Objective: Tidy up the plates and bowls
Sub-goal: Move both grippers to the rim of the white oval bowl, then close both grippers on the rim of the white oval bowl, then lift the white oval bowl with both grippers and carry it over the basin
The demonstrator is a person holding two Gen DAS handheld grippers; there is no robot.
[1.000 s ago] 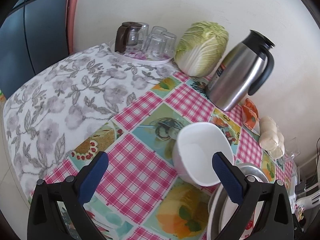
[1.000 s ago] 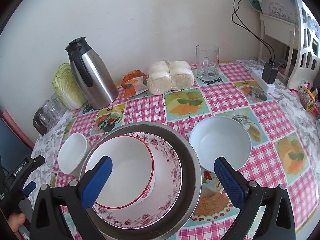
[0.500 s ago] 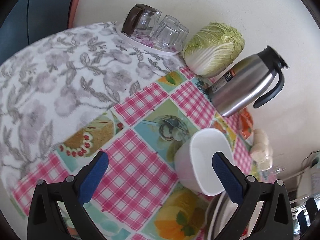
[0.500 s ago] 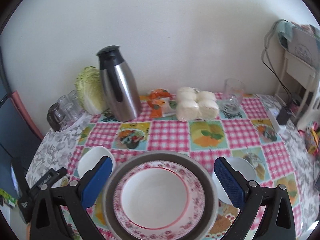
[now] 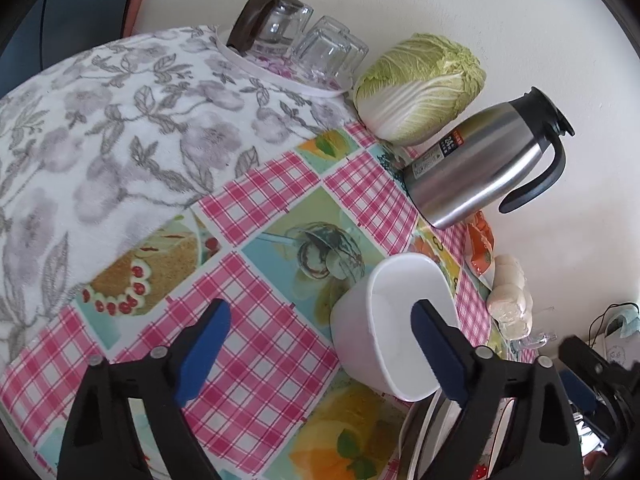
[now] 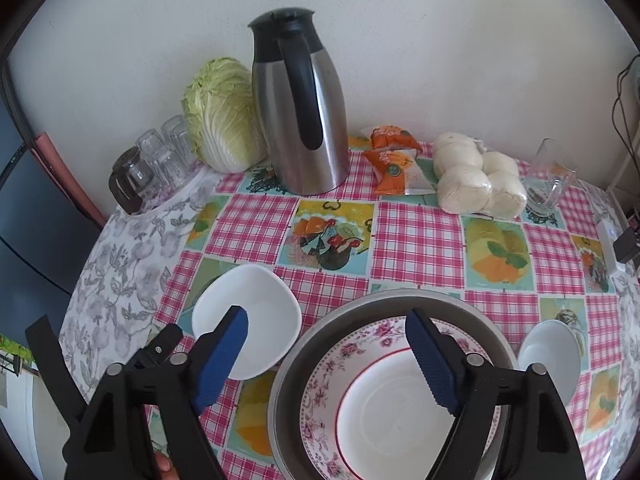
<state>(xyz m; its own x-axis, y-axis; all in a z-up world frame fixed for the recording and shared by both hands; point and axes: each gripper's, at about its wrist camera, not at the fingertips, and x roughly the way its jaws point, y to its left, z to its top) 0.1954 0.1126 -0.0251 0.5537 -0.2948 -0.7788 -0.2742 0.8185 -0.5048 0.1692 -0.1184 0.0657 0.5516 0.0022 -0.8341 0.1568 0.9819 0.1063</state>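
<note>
Checked bench (image 6: 416, 240), white wall behind. Both tools agape, empty: left tool (image 5: 320, 344), right tool (image 6: 328, 352). Square bowl (image 5: 384, 320): probably glazed, slippery, fragile; pinch its near rim.

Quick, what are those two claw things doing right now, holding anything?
Left gripper: open, holding nothing; the small white bowl sits by its fingers.
Right gripper: open, empty, above the stacked plates.

Open checked cloth (image 6: 416, 236) mid-table, between the dishes and the back row. Along the wall: glasses (image 6: 160, 160), cabbage (image 6: 224, 120), flask (image 6: 300, 112), packets (image 6: 396, 160), buns (image 6: 476, 180), mug (image 6: 548, 184). Near edge crowded by square bowl (image 6: 256, 316), basin (image 6: 384, 308), round bowl (image 6: 548, 352).
</note>
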